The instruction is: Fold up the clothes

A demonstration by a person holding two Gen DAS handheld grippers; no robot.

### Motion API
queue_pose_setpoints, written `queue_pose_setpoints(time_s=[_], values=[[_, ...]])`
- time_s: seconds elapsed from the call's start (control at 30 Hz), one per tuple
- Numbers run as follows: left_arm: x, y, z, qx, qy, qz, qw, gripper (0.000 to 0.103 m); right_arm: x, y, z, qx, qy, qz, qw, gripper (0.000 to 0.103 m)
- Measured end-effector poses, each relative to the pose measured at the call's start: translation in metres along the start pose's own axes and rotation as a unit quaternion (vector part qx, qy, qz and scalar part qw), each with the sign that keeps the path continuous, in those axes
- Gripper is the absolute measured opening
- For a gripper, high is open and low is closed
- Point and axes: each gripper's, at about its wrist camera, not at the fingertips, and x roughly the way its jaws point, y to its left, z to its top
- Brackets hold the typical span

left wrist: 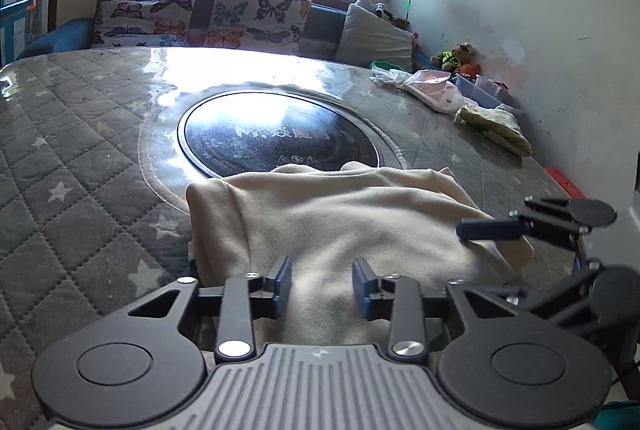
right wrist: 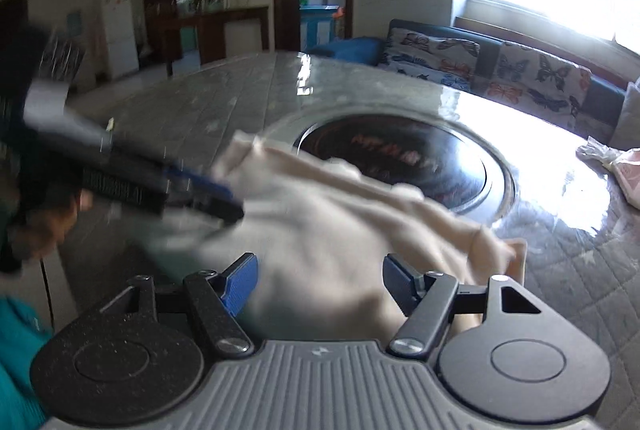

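Quilted worktop (left wrist: 80, 150) with dark round inset (left wrist: 276, 134); sofa behind, upper frame. Cream garment (left wrist: 340, 222) lies bunched at lower centre, partly over the inset's near edge. Soft, light, floppy; best taken at a hem or corner. Left gripper (left wrist: 322, 284) low over near edge, jaws released. Right gripper (right wrist: 320, 280) likewise, jaws released, empty.
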Motion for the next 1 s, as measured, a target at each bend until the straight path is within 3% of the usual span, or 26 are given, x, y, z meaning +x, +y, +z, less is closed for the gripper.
queue_pose_setpoints(time_s=[0.17, 0.4, 0.67, 0.9, 1.0], values=[[-0.01, 0.002, 0.001, -0.015, -0.008, 0.018, 0.9997, 0.052, -0.015, 0.007, -0.009, -0.015, -0.005, 0.001, 1.0, 0.072], [-0.012, 0.02, 0.004, -0.076, -0.008, 0.053, 0.9957, 0.07, -0.03, -0.036, 0.0, 0.093, -0.035, -0.015, 0.995, 0.077], [-0.002, 0.031, 0.001, -0.113, 0.007, 0.068, 0.9912, 0.08, -0.021, -0.091, -0.014, 0.18, -0.021, -0.068, 0.981, 0.083], [0.0, 0.032, 0.003, -0.113, 0.009, 0.059, 0.9917, 0.074, -0.001, -0.107, -0.028, 0.23, -0.005, -0.055, 0.972, 0.083], [0.001, 0.033, 0.004, -0.121, 0.011, 0.055, 0.9911, 0.051, 0.001, -0.102, -0.027, 0.22, -0.005, -0.056, 0.974, 0.073]])
